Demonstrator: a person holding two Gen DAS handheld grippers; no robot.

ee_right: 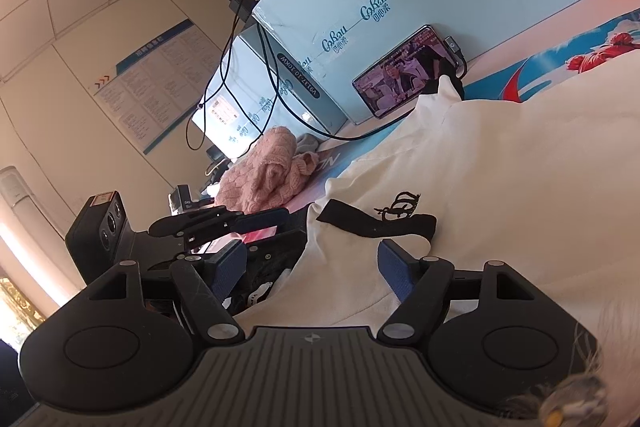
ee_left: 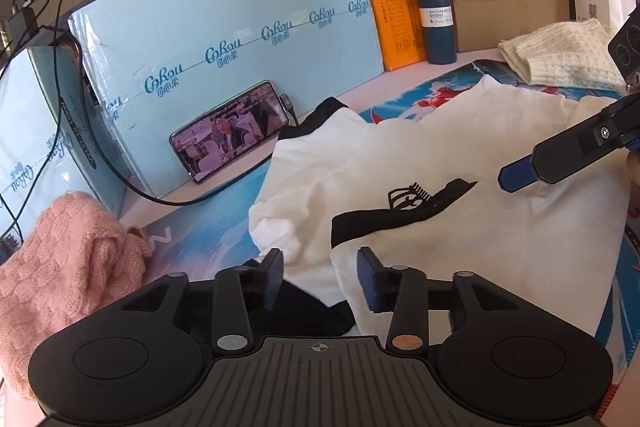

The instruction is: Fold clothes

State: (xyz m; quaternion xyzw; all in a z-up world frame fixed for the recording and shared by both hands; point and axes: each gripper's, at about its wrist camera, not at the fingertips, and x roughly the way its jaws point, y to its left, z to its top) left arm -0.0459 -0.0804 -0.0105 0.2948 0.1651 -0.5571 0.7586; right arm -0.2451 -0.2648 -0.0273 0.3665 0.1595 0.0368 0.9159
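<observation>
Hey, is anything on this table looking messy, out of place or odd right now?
Mostly the white garment: it lies rumpled on the mat, its black-trimmed sleeve thrown across the chest, not yet folded flat. A pink knit sweater sits bunched in a heap at the mat's edge. Nothing looks spilled or damaged.

The light blue carton [ee_left: 224, 27] bears the repeated brand "CoRou" with Chinese characters beneath. The dark blue flask [ee_left: 436, 7] has a white label reading "VACUUM BOTTLE 500ml". The carton's end [ee_right: 298, 73] carries what looks like "V9137-10-10KW".
</observation>
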